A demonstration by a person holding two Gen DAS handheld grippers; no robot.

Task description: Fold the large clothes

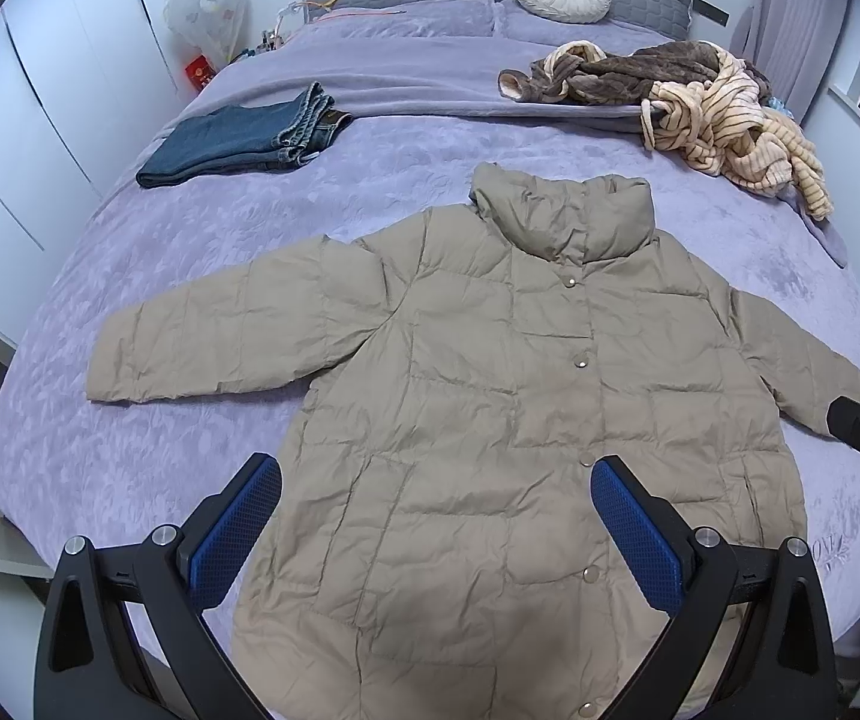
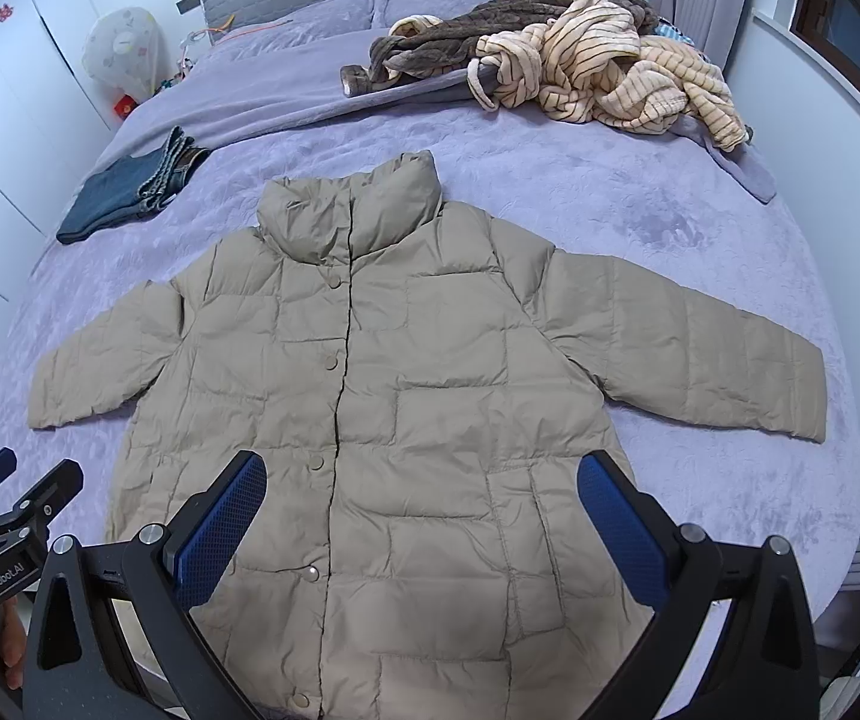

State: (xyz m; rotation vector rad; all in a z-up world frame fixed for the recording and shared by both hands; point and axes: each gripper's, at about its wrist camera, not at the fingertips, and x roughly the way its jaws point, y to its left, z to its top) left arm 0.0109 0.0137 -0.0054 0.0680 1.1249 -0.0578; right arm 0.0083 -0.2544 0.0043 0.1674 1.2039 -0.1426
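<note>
Beige puffer jacket [image 1: 478,396] spread flat mid-bed, sleeves out, bare purple bedspread [image 1: 148,468] around both cuffs, folded jeans [image 1: 238,141] and heaped robes [image 2: 580,54] well beyond, left gripper [image 1: 436,525] and right gripper [image 2: 421,519] hovering above hem, jaws released, empty

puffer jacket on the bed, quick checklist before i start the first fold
1. Beige puffer jacket lies flat, front up: ok.
2. Snaps closed down the front: ok where visible; the lowest hem is cut off in both views.
3. Both sleeves spread out to the sides: ok.
4. Left gripper open and holding nothing: ok.
5. Right gripper open and holding nothing: ok.
6. Folded jeans and the pile of striped fleece clothes lie apart from the jacket: ok.
</note>
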